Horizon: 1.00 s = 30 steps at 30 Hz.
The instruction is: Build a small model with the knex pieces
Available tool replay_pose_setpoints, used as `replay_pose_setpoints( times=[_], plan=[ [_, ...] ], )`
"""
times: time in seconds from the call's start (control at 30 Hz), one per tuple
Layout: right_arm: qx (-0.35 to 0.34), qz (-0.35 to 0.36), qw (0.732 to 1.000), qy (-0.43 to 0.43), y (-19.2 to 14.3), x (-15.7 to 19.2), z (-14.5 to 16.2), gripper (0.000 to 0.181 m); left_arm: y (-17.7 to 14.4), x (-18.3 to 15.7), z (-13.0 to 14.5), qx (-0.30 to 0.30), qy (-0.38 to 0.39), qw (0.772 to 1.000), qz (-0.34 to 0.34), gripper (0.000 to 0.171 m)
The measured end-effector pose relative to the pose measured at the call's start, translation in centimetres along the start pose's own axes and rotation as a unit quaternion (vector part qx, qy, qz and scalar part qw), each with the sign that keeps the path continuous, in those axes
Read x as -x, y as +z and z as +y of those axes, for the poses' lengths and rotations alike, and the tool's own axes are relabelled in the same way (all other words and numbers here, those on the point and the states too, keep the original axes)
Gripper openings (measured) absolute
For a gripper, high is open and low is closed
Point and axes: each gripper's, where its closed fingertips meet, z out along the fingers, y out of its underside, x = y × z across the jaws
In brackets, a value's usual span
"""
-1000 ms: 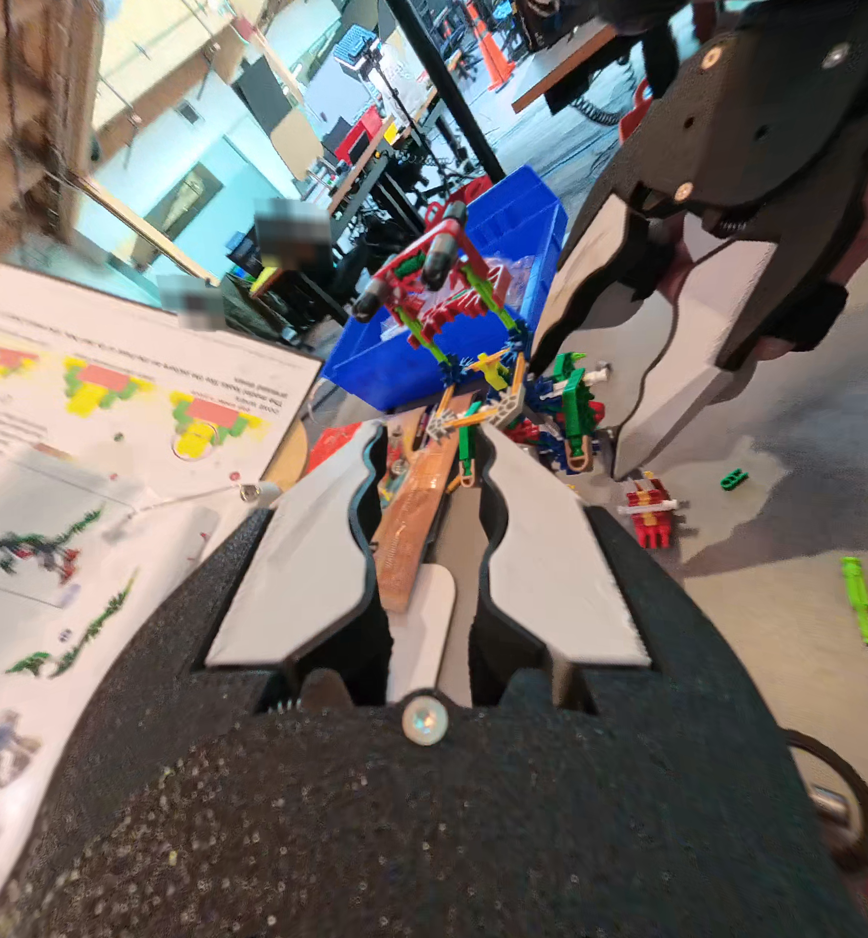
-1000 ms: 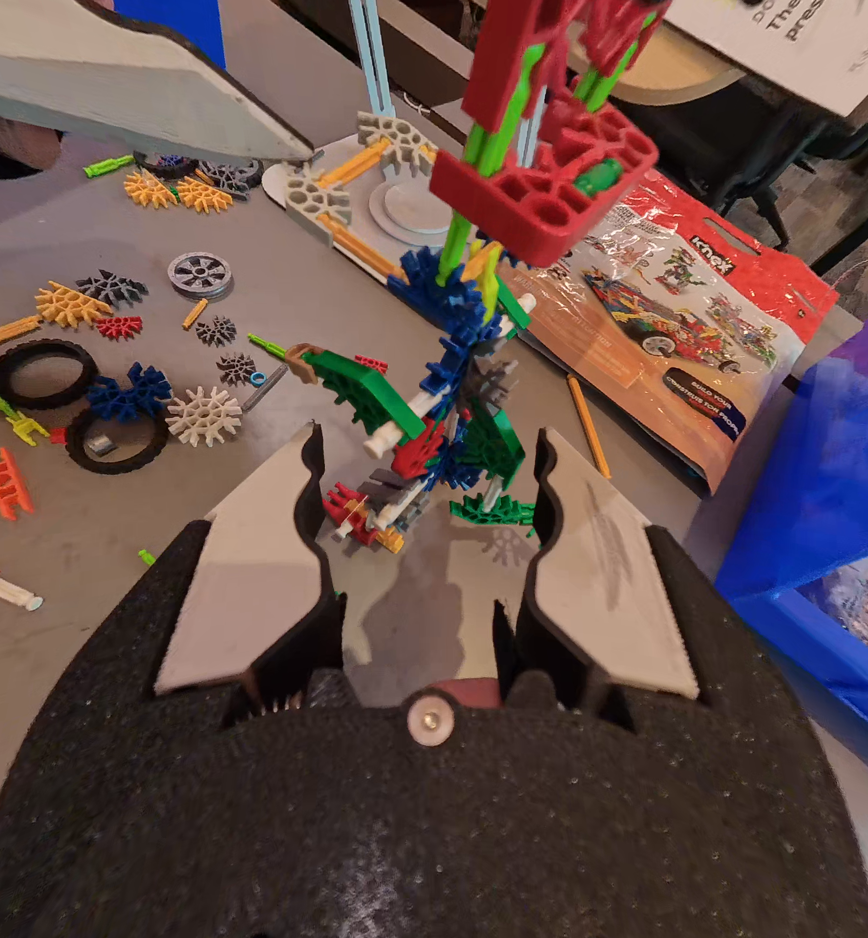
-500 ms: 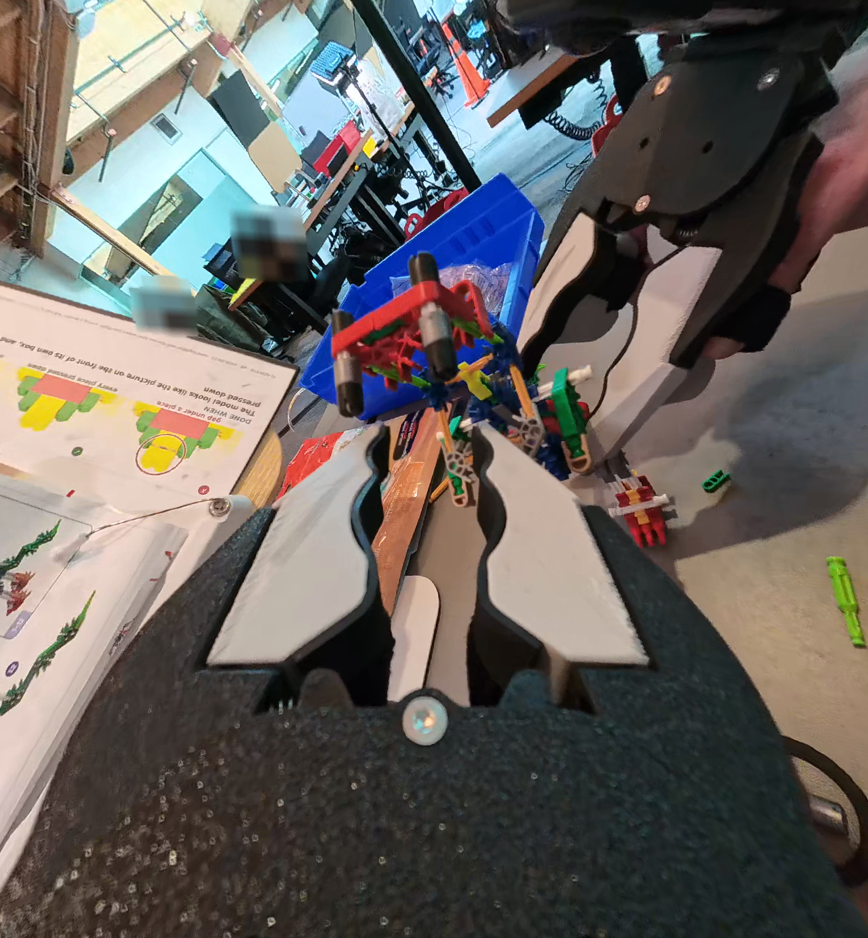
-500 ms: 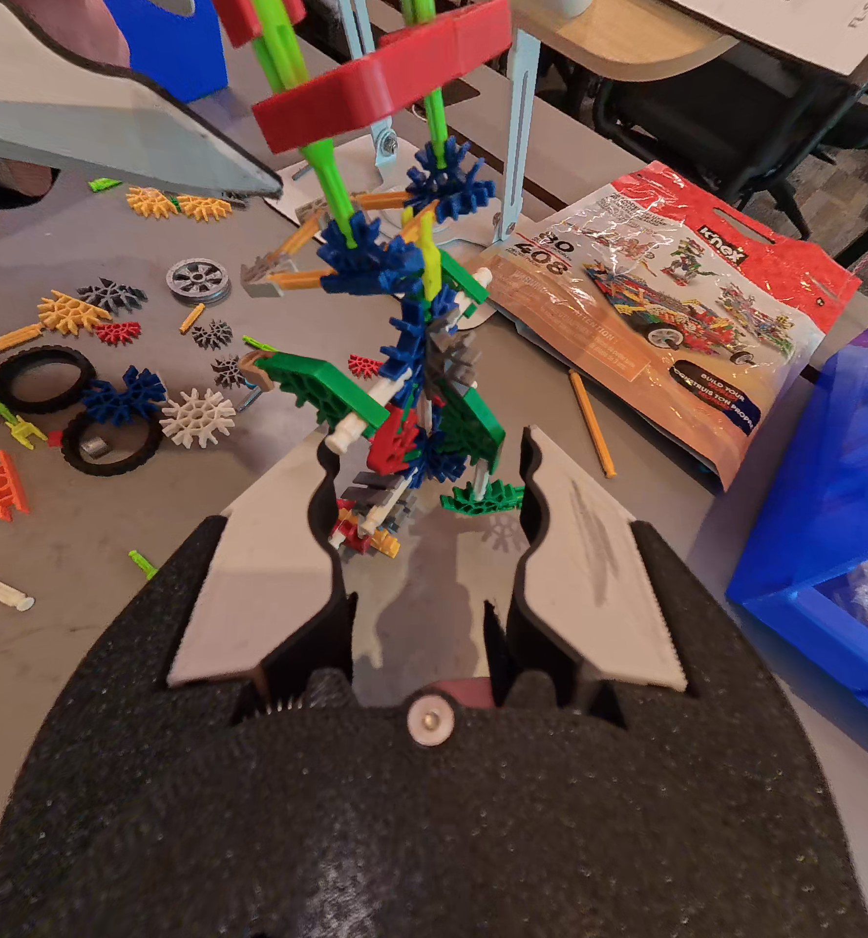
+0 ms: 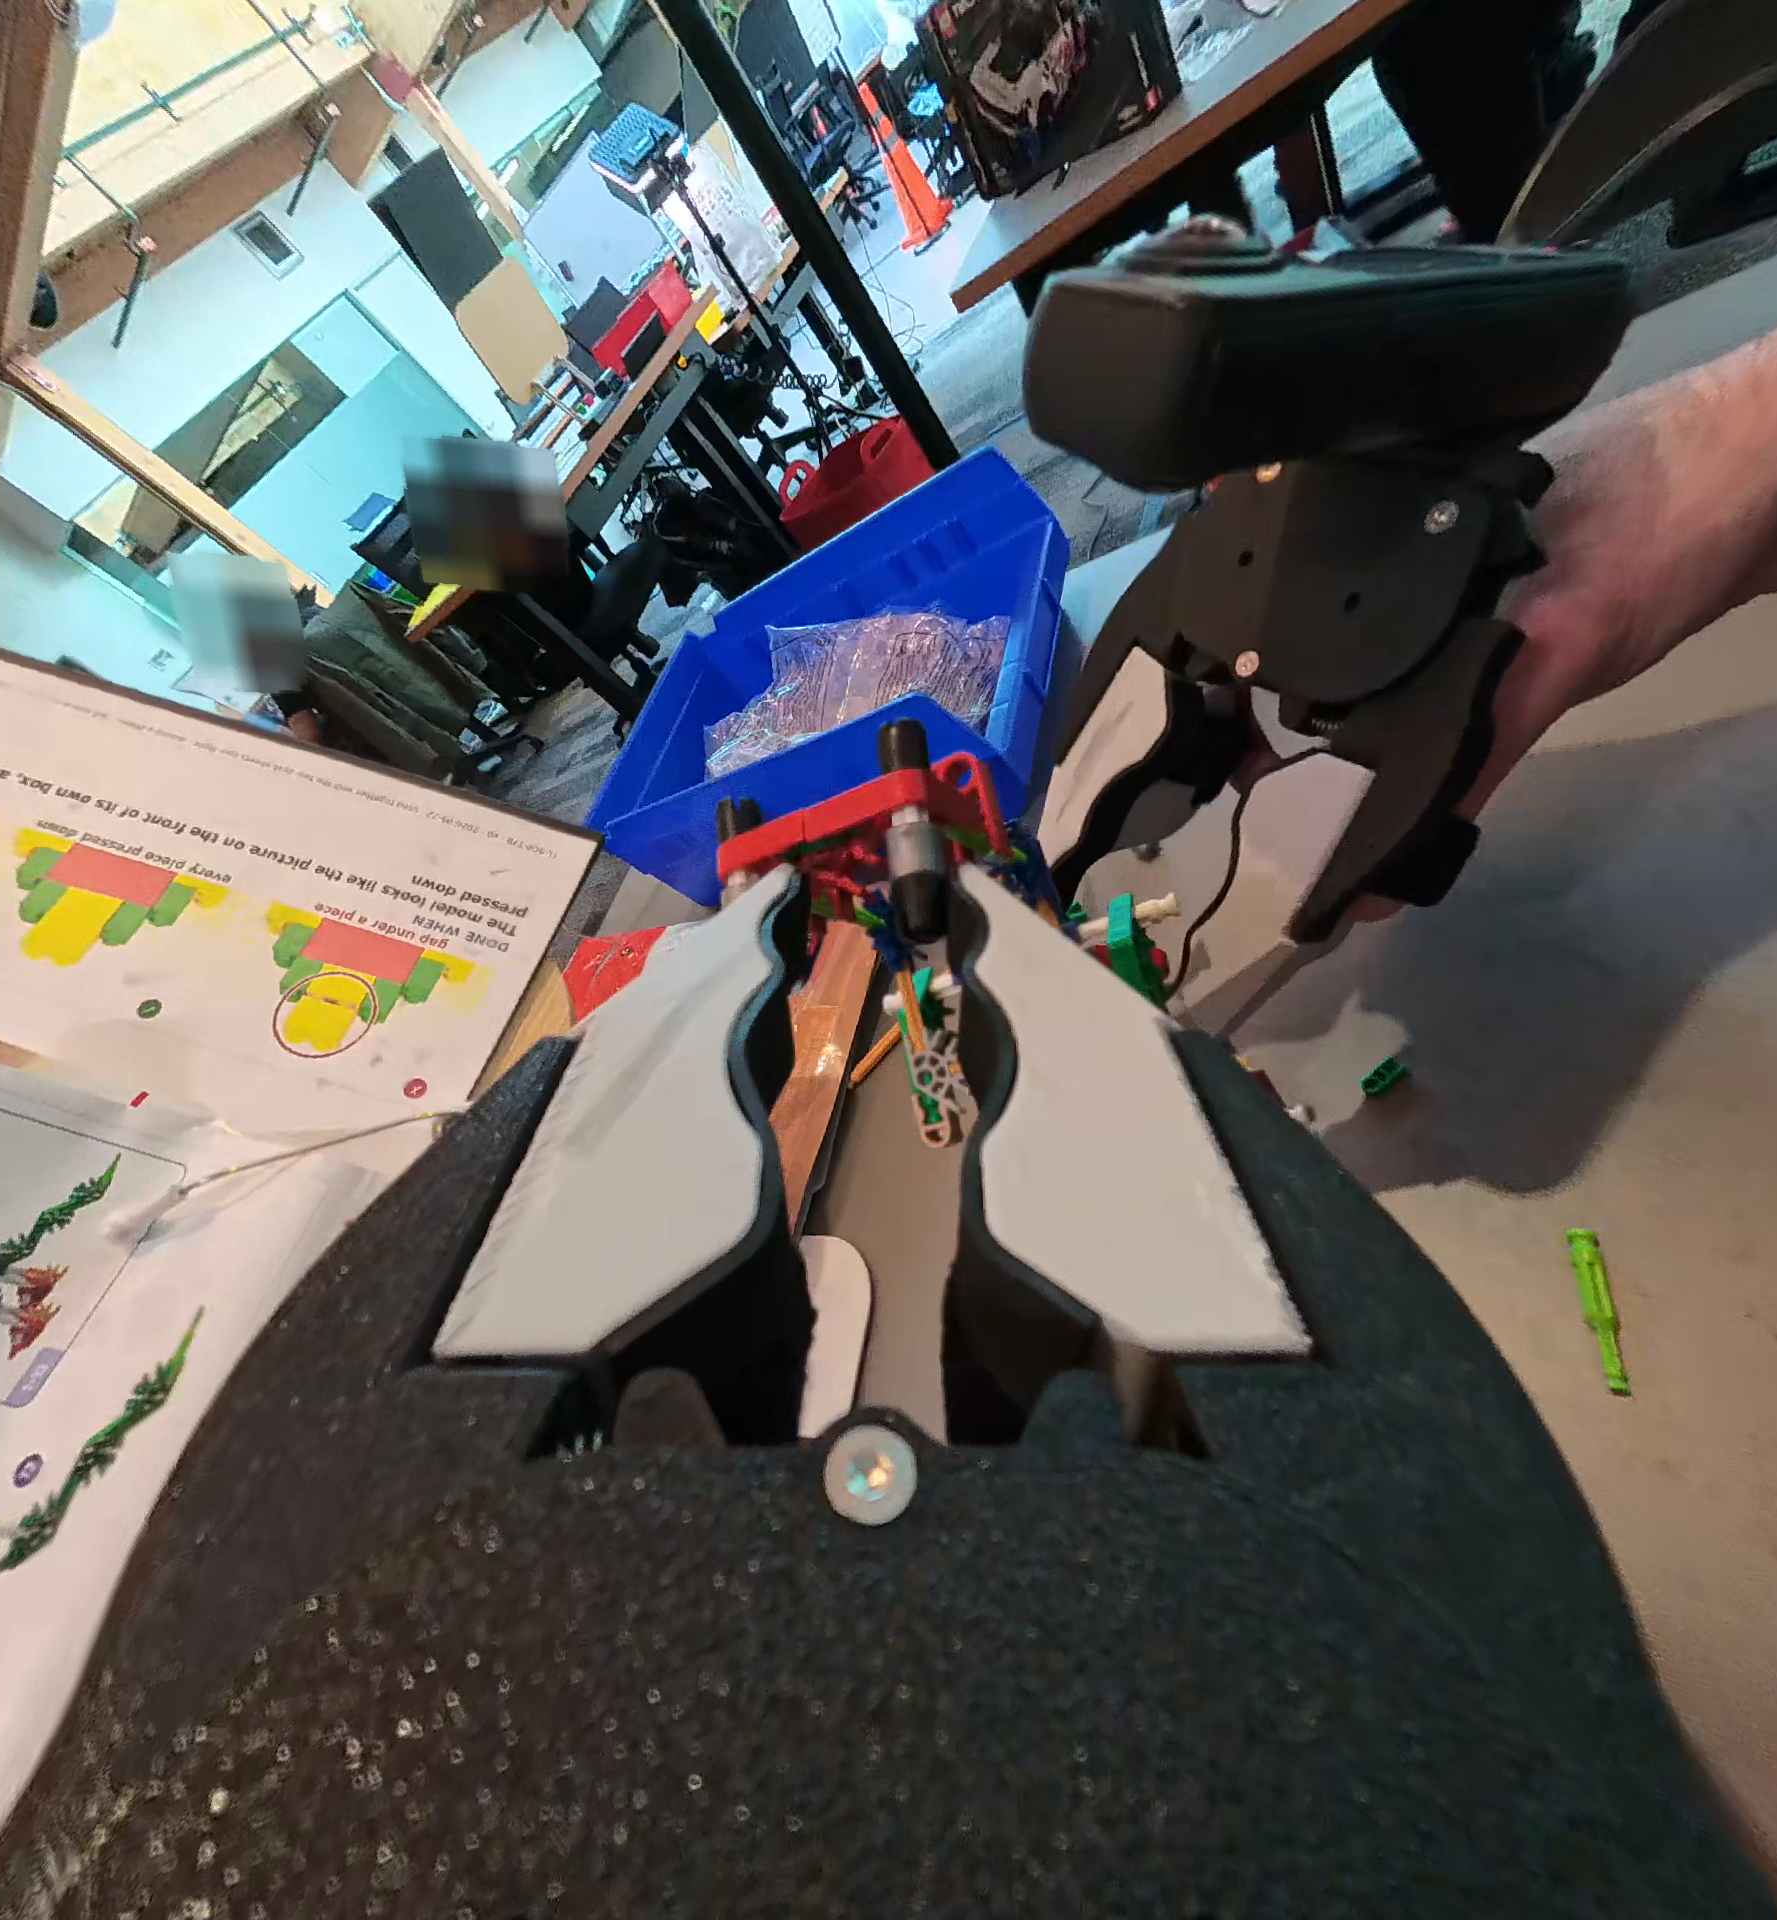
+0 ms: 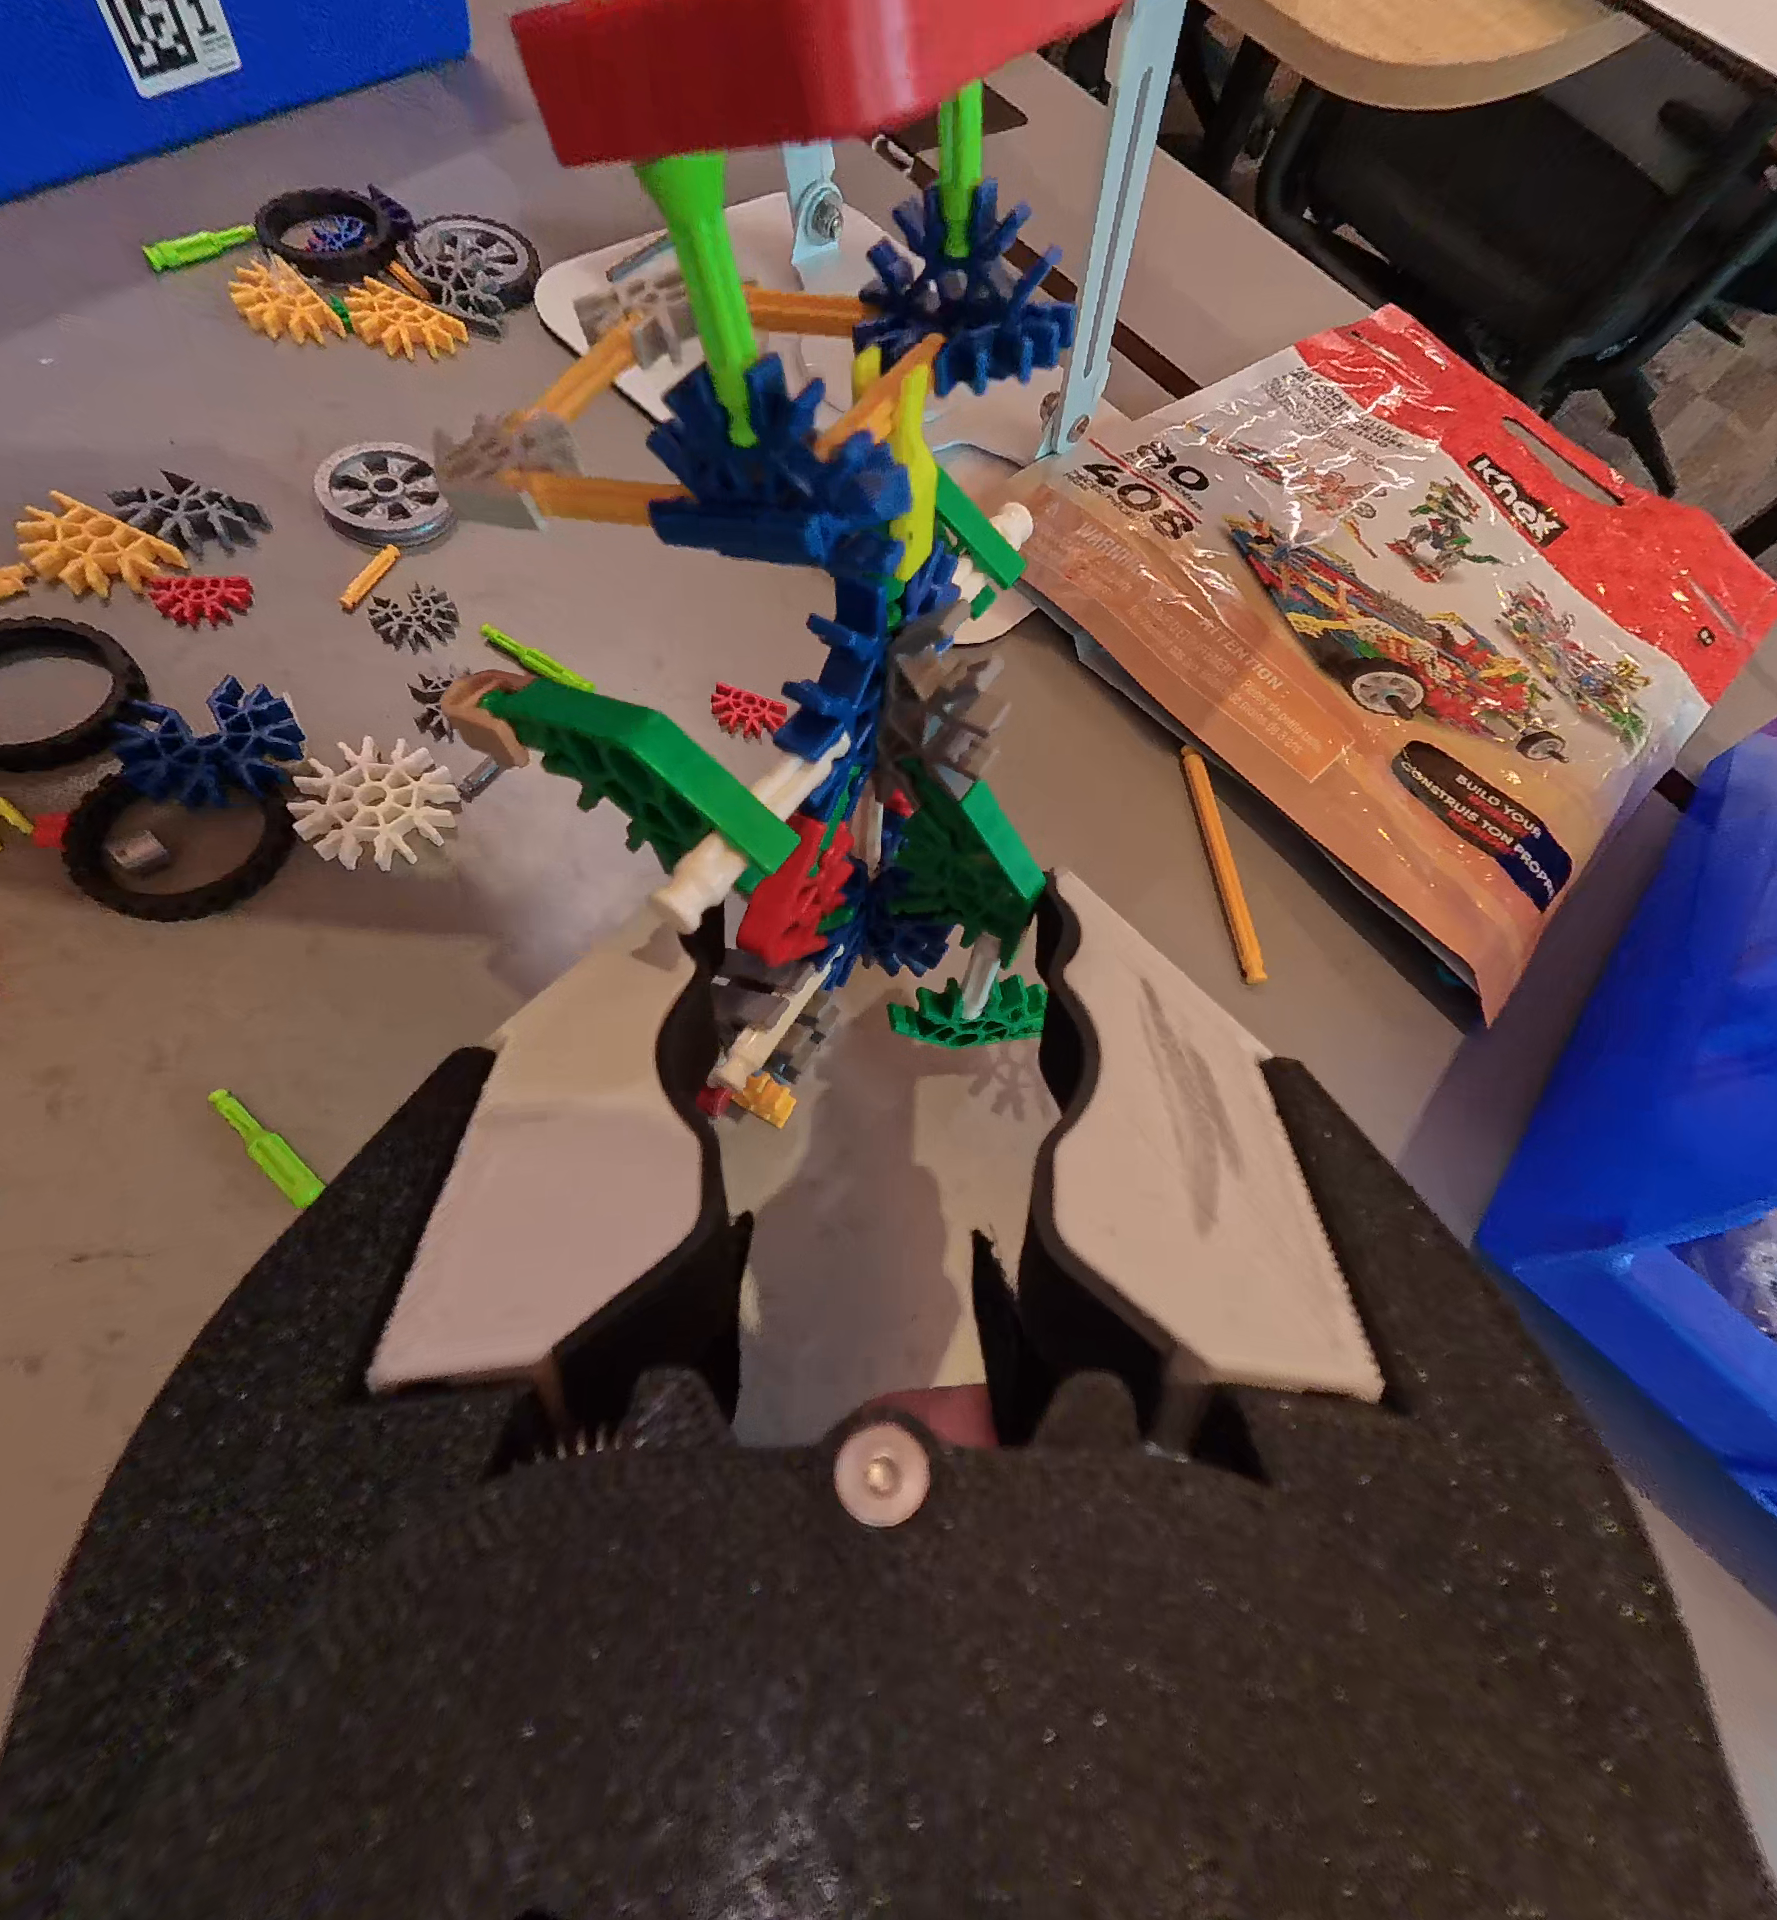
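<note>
A tall model of colourful rod-and-connector parts [image 6: 811, 499] stands on the grey table [image 6: 188, 1351]. It has blue connectors, green panels and a red frame on top. My right gripper [image 6: 876, 914] is closed around the model's lower part, with the white rod and green panel touching its fingers. In the left wrist view, the model's red frame with grey and black cylinders [image 5: 853, 831] sits at the tips of my left gripper [image 5: 879, 894]. Its fingers stand a narrow gap apart and grip nothing. The right gripper [image 5: 1190, 909] shows there too, in a person's hand.
Loose connectors, wheels and tyres [image 6: 188, 748] lie left of the model. A printed toy bag [image 6: 1383, 623] and a blue bin [image 6: 1715, 1091] are to its right, and a metal stand [image 6: 1112, 229] is behind it. Instruction sheets [image 5: 188, 914] lie left of my left gripper. There is about 12 centimeters between the tips of the two grippers.
The right gripper's fingers have narrowed around the model's lower part. The model has turned and its red top has come down to my left gripper's tips.
</note>
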Motion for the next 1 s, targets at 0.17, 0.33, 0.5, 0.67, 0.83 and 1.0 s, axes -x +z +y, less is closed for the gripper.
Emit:
replay_pose_setpoints(
  times=[0.17,0.33,0.5,0.67,0.83,1.0],
  plan=[
    [-0.003,-0.004,1.0,0.002,0.3,0.1,-0.3,0.052,0.4,0.0,-0.8,0.023,0.018,1.0,0.011,0.013],
    [-0.004,-0.006,1.0,-0.002,0.4,0.2,-0.4,0.052,0.8,0.1,-1.1,0.052,0.024,0.998,0.02,0.017],
    [-0.012,-0.011,1.0,0.007,0.0,0.1,-0.7,0.054,-0.2,0.6,-1.6,0.046,0.018,0.998,0.028,0.03],
    [-0.022,-0.006,1.0,0.006,-1.2,0.4,-0.7,0.055,-3.2,1.0,-0.8,0.013,-0.014,1.0,0.02,0.035],
    [-0.031,0.006,0.999,0.018,-2.8,0.5,-0.4,0.055,-3.3,0.0,3.0,0.056,0.017,0.998,0.023,0.038],
    [-0.044,0.017,0.998,0.032,-4.7,0.8,-0.5,0.053,-1.8,-0.6,5.4,0.08,0.028,0.996,0.023,0.039]
  ],
)
